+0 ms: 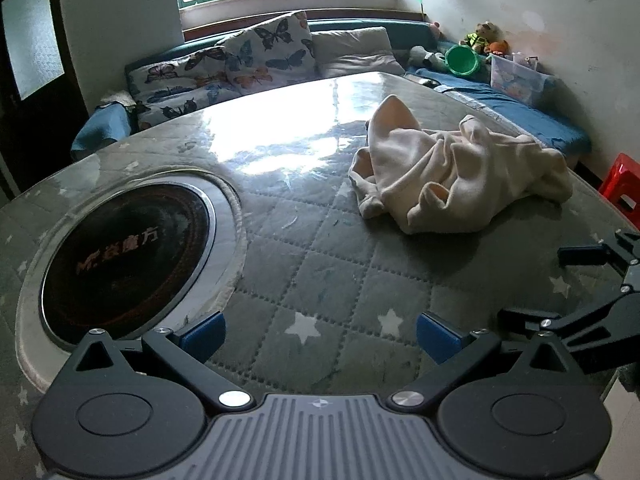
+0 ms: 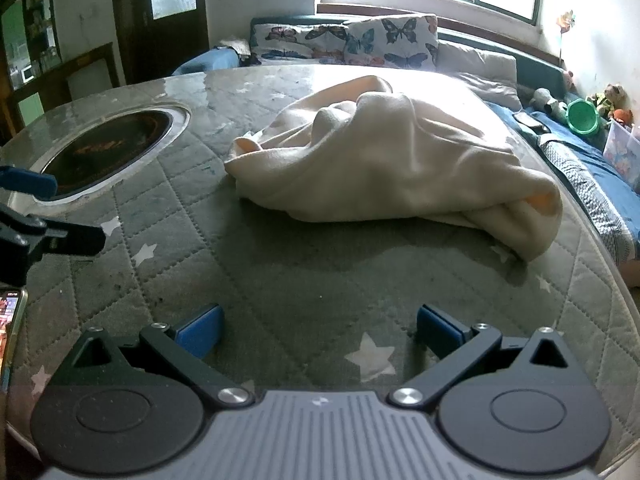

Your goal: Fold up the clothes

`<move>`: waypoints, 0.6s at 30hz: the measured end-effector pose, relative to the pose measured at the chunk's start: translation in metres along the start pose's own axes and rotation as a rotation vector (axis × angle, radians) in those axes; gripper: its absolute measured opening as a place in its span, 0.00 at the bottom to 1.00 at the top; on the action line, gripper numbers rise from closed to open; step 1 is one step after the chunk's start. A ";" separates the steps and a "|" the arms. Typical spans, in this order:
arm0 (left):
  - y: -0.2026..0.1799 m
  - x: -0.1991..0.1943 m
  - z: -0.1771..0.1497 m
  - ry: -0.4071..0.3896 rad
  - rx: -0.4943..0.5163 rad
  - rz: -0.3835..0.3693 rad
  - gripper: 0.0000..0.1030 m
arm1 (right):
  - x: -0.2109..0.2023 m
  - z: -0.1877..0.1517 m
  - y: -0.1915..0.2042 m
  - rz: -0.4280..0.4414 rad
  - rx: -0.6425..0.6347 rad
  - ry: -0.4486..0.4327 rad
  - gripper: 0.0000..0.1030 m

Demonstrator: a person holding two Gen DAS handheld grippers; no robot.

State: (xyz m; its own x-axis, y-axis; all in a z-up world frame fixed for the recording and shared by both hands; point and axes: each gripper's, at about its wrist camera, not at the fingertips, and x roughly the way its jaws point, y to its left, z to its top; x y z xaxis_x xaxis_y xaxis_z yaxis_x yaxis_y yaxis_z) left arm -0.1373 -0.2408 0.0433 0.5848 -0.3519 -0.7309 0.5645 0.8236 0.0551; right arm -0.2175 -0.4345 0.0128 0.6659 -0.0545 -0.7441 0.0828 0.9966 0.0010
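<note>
A crumpled cream garment lies in a heap on the grey quilted table cover, ahead and to the right of my left gripper. That gripper is open and empty, low over the cover. In the right wrist view the garment lies straight ahead of my right gripper, which is open and empty and a short way from the cloth. The right gripper also shows at the right edge of the left wrist view, and the left gripper at the left edge of the right wrist view.
A round black cooktop is set into the table at the left. A phone lies at the table's near left edge. A sofa with butterfly cushions and toys stands behind. A red stool is at the right.
</note>
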 end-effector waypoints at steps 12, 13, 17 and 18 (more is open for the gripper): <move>0.020 -0.001 0.021 -0.013 0.011 0.017 1.00 | 0.000 0.007 -0.001 0.021 -0.011 0.025 1.00; 0.021 0.000 0.023 -0.011 0.009 0.013 1.00 | 0.000 0.008 -0.001 0.021 -0.012 0.023 1.00; 0.022 0.006 0.026 -0.002 0.017 -0.008 1.00 | -0.001 0.013 0.000 0.010 -0.039 0.002 0.99; 0.021 0.009 0.028 -0.002 0.020 -0.011 1.00 | -0.002 0.015 0.000 0.005 -0.046 -0.003 0.99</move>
State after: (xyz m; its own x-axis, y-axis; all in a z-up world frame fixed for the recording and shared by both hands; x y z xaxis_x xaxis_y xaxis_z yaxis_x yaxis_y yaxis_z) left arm -0.1039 -0.2386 0.0571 0.5793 -0.3618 -0.7304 0.5826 0.8105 0.0607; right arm -0.2074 -0.4351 0.0241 0.6686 -0.0501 -0.7420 0.0454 0.9986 -0.0266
